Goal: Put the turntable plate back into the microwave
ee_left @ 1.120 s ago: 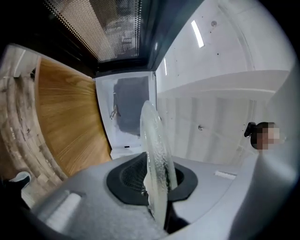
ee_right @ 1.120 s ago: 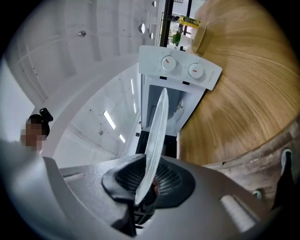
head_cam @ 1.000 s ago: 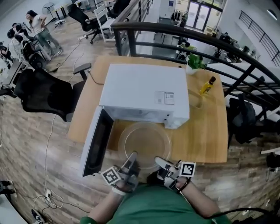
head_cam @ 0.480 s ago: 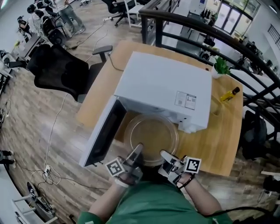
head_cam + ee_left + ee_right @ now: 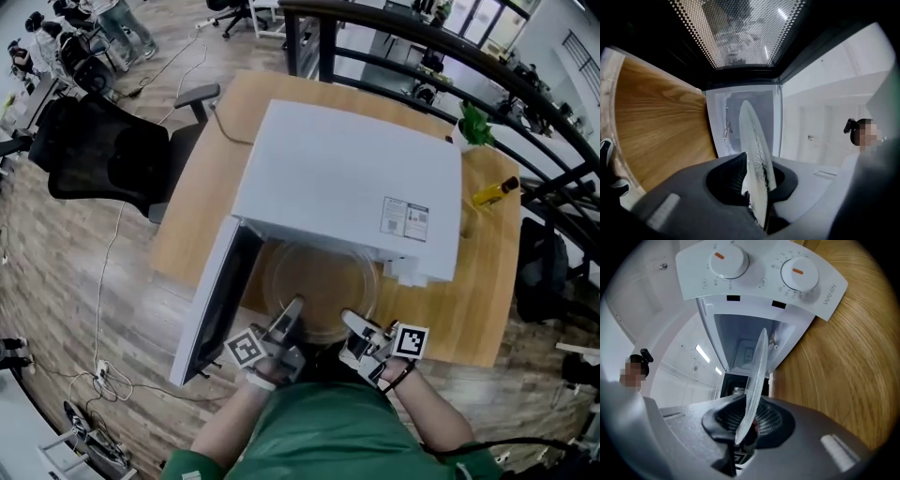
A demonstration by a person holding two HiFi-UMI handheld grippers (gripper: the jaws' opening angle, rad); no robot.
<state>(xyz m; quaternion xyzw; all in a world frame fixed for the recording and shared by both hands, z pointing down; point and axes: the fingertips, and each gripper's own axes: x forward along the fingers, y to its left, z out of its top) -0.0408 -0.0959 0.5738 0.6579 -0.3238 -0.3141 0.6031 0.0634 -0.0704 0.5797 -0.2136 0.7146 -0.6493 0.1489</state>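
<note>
A clear glass turntable plate [image 5: 321, 289] hangs level in front of the white microwave [image 5: 347, 187], its far edge under the oven's front. My left gripper [image 5: 292, 309] is shut on the plate's near left rim, and my right gripper [image 5: 350, 322] is shut on its near right rim. In the left gripper view the plate [image 5: 757, 159] shows edge-on between the jaws, with the oven cavity [image 5: 750, 117] ahead. In the right gripper view the plate [image 5: 754, 385] also stands edge-on, below the control panel [image 5: 759, 273] with its two dials.
The microwave door [image 5: 214, 300] stands open to the left of the plate. The oven sits on a wooden table [image 5: 478, 300] with a yellow bottle [image 5: 492, 194] and a small plant [image 5: 475, 125] at the far right. A black office chair [image 5: 103, 159] stands left of the table.
Both grippers have carried the plate forward and a little down toward the microwave opening; its far edge now lies under the oven's front. The head view has shifted nearer the oven.
</note>
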